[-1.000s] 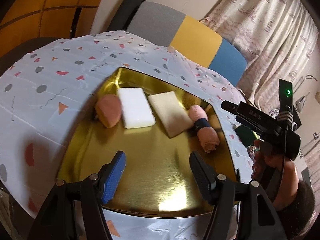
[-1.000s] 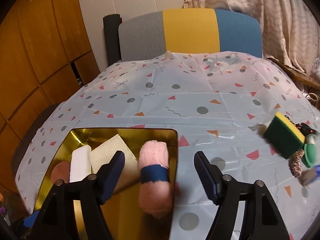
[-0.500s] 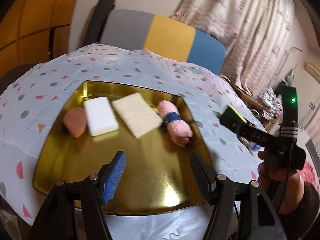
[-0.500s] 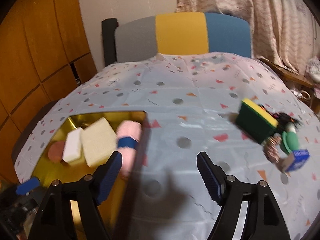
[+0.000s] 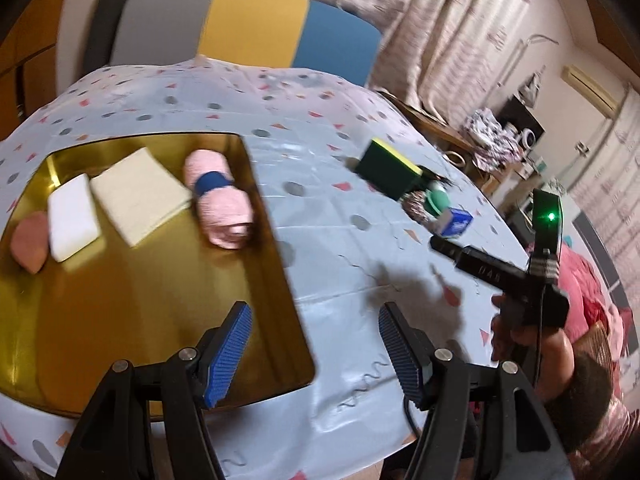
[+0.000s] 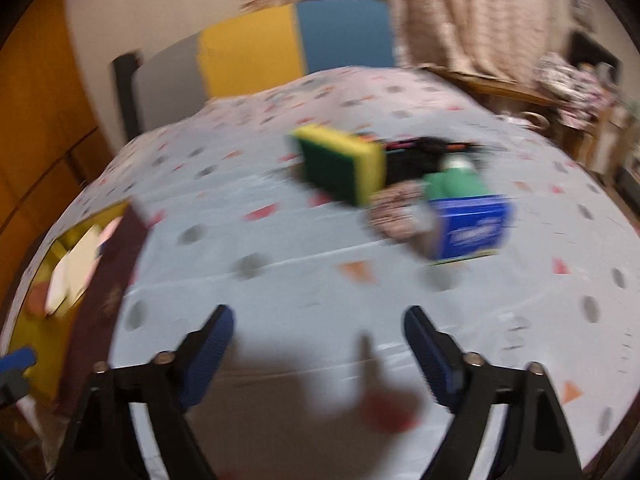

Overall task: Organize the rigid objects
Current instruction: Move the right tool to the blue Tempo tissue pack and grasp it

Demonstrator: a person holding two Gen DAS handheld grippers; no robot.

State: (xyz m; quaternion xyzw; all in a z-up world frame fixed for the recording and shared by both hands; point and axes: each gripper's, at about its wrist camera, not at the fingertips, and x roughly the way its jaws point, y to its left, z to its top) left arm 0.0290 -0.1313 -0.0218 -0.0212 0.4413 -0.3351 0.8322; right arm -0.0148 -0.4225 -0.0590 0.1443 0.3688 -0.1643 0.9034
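A gold tray point(image 5: 120, 320) on the table holds a pink rolled towel point(image 5: 220, 204), a cream pad point(image 5: 136, 196), a white block point(image 5: 72, 216) and a pink sponge point(image 5: 28, 240). To the right lie a green-and-yellow sponge point(image 6: 344, 164), a blue box point(image 6: 472, 232), a green round item point(image 6: 456, 184), a patterned scrunchie point(image 6: 396, 212) and a black item point(image 6: 424, 152). My left gripper point(image 5: 316, 344) is open and empty over the tray's right edge. My right gripper point(image 6: 320, 356) is open and empty, short of that pile; its view is blurred.
The table has a pale cloth point(image 5: 320, 216) with dots and triangles. A grey, yellow and blue chair back point(image 5: 256, 28) stands behind it. Curtains point(image 5: 440, 20) and cluttered furniture are at the right. The right hand-held gripper body point(image 5: 504, 276) shows in the left wrist view.
Both grippers have swung right, away from the tray toward the pile of loose items. The pile now sits centred in the right wrist view. Both stay open and empty.
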